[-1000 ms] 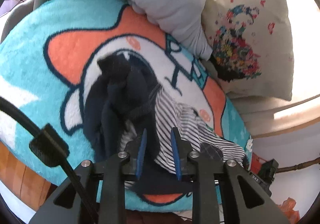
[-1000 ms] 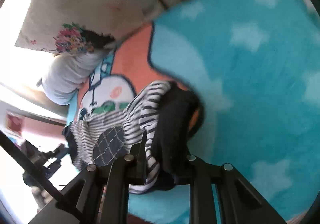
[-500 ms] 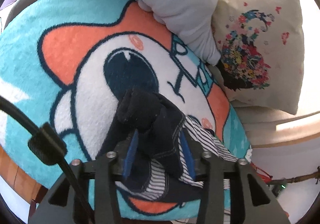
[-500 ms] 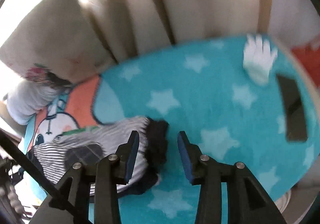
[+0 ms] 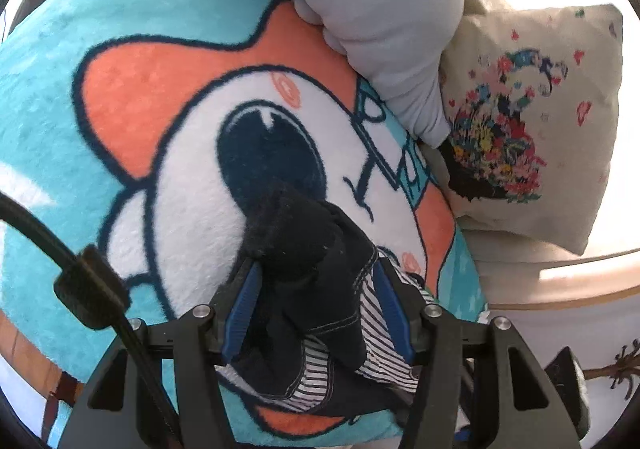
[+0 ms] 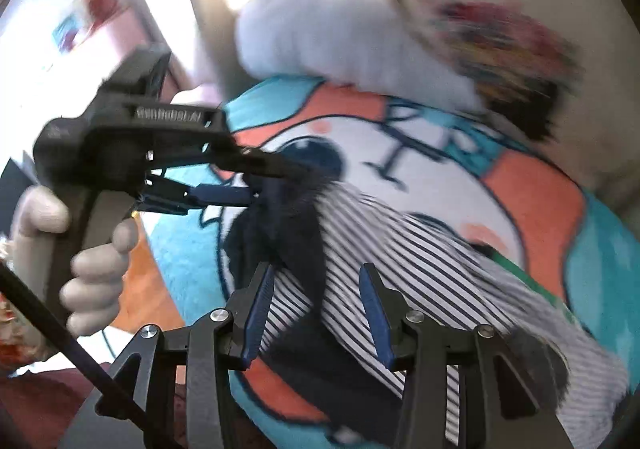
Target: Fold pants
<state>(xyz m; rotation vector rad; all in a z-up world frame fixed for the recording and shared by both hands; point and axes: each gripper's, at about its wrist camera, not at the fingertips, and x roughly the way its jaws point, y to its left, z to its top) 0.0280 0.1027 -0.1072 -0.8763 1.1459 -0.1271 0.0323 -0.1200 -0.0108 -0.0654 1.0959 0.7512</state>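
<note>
The pants (image 5: pixel 316 281) are dark navy with a black-and-white striped lining, bunched on a turquoise cartoon blanket (image 5: pixel 132 121). My left gripper (image 5: pixel 316 281) has its blue pads either side of a dark bunched fold, jaws apart, cloth between them. In the right wrist view the pants (image 6: pixel 400 261) lie spread, stripes up. My right gripper (image 6: pixel 320 289) is open just above the striped cloth. The left gripper (image 6: pixel 240 181) shows there too, held by a gloved hand, its tips at the dark end of the pants.
A grey cushion (image 5: pixel 360 9) and a beige floral pillow (image 5: pixel 532 129) lie at the blanket's far edge. A black cable (image 5: pixel 80 281) runs at lower left. The blanket's edge and a wooden floor (image 5: pixel 24 345) are at the bottom left.
My right gripper let go of the dark cloth, swung away, and now hovers open over the striped part. My left gripper pushed into the dark fold and its jaws widened.
</note>
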